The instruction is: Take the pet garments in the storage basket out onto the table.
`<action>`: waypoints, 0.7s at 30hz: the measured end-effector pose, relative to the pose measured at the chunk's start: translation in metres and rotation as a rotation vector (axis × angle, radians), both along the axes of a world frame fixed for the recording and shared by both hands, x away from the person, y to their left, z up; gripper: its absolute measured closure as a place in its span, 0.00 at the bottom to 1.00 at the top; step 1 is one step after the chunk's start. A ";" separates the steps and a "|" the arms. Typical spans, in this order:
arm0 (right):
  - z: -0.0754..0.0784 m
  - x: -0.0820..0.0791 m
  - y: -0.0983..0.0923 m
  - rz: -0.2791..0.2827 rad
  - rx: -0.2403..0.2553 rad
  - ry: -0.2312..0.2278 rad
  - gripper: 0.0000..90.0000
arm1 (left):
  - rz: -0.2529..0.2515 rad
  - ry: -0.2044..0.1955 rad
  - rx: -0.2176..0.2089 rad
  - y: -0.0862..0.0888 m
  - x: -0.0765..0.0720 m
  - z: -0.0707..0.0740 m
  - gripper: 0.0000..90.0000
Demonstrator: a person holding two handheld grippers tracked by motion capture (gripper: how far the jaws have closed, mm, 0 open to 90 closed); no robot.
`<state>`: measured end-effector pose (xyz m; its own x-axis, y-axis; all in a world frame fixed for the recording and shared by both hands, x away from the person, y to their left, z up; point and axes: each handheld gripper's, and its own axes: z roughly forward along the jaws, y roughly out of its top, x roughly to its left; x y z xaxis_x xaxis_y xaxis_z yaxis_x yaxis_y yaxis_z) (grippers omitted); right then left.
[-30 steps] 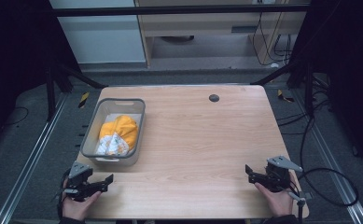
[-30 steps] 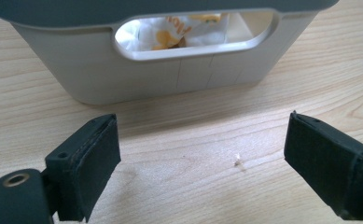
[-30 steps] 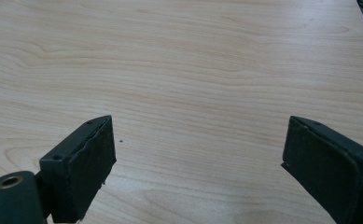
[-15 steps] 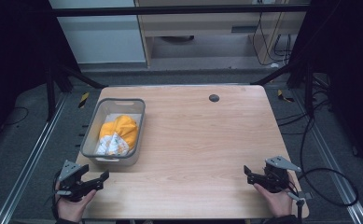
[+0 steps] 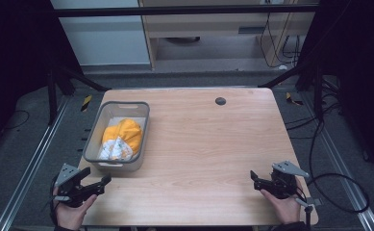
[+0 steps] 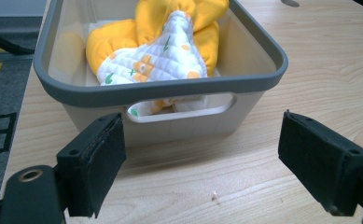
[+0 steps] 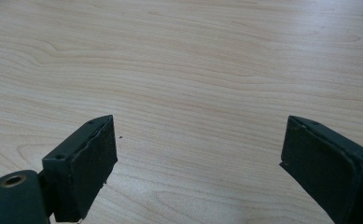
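- Basket (image 5: 100, 126) of grey plastic stands on the left part of the wooden table (image 5: 199, 139), near the left edge, with its long side running away from the person.
- Inside the basket lies a bundled cloth (image 5: 122, 137), yellow with a white printed part; in the left gripper view it reaches up to about the rim and shows through the handle slot in the near wall.
- The left gripper (image 5: 95, 183) is held at the near left corner of the table, just in front of the short near wall of the basket, not touching it. Its jaws stand wide apart and hold nothing.
- The right gripper (image 5: 255, 178) is at the near right corner, close to the front edge and well apart from the basket. Its jaws are also spread wide, with only bare wood between them.
- Between the two grippers the table top is free, and the whole middle and right side give open room.
- A small dark round spot (image 5: 220, 101) sits near the far edge of the table.
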<state>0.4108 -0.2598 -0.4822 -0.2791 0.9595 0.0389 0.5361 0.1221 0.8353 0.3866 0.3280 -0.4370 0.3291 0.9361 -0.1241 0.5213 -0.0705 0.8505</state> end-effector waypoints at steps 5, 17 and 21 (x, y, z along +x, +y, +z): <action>0.000 -0.001 0.000 -0.003 0.003 -0.003 0.12 | 0.000 -0.014 -0.009 0.002 0.002 0.009 0.16; 0.000 -0.001 0.003 0.005 -0.006 -0.007 0.12 | 0.004 -0.084 -0.024 0.005 0.002 0.038 0.17; 0.000 -0.001 0.002 0.005 -0.007 -0.011 0.12 | -0.013 -0.090 -0.016 0.002 0.007 0.050 0.17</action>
